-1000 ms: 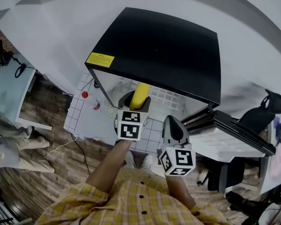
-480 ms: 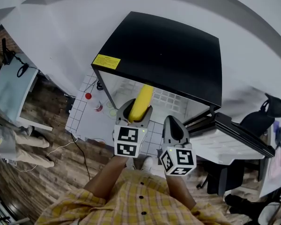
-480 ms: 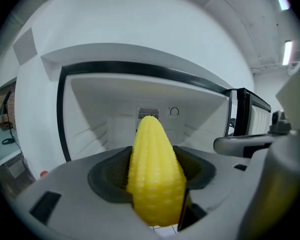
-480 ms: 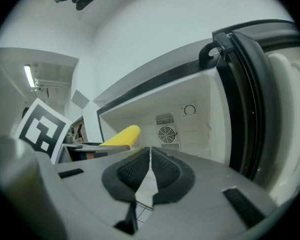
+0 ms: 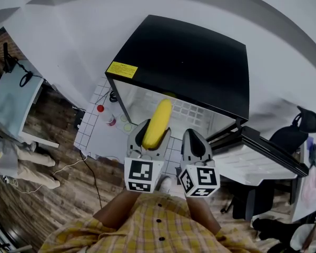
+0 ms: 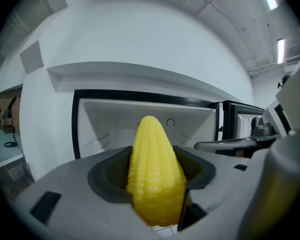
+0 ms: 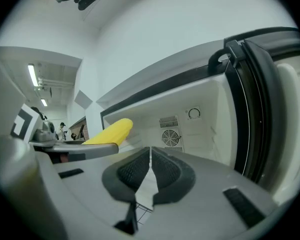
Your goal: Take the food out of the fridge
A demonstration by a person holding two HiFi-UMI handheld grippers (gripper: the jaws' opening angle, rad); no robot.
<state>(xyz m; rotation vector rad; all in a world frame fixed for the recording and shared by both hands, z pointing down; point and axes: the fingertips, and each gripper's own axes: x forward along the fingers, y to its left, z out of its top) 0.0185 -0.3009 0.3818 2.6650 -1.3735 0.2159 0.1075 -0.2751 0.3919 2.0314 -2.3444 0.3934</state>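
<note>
Sleeves of a yellow plaid shirt (image 5: 147, 220) fill the 6 o'clock edge of the head view, each arm bearing a grey two-jaw tool topped by a marker cube. Left gripper (image 5: 151, 136) is clamped on a yellow ribbed cob of corn (image 5: 159, 115). In its own view the dark pads press the cob's thick end from both sides, and the tapered tip points to 12 o'clock, at the open cavity beyond. Right gripper (image 5: 194, 139) sits just beside it at 3 o'clock, level with it. Its pads (image 7: 162, 170) meet at their tips with nothing between them.

Beneath both tools lies a white gridded mat (image 5: 95, 136), and on it, at 9 o'clock from the cob, stands a small red-capped bottle (image 5: 104, 113). Farther out stands the black box-shaped mini fridge (image 5: 189, 57), with a yellow label on its top corner. Its white-lined door (image 5: 258, 152) is swung open at 3 o'clock. A round fan grille (image 7: 172, 138) shows on the white back wall inside. At 4 o'clock, well apart, is a black office chair (image 5: 305, 121).
</note>
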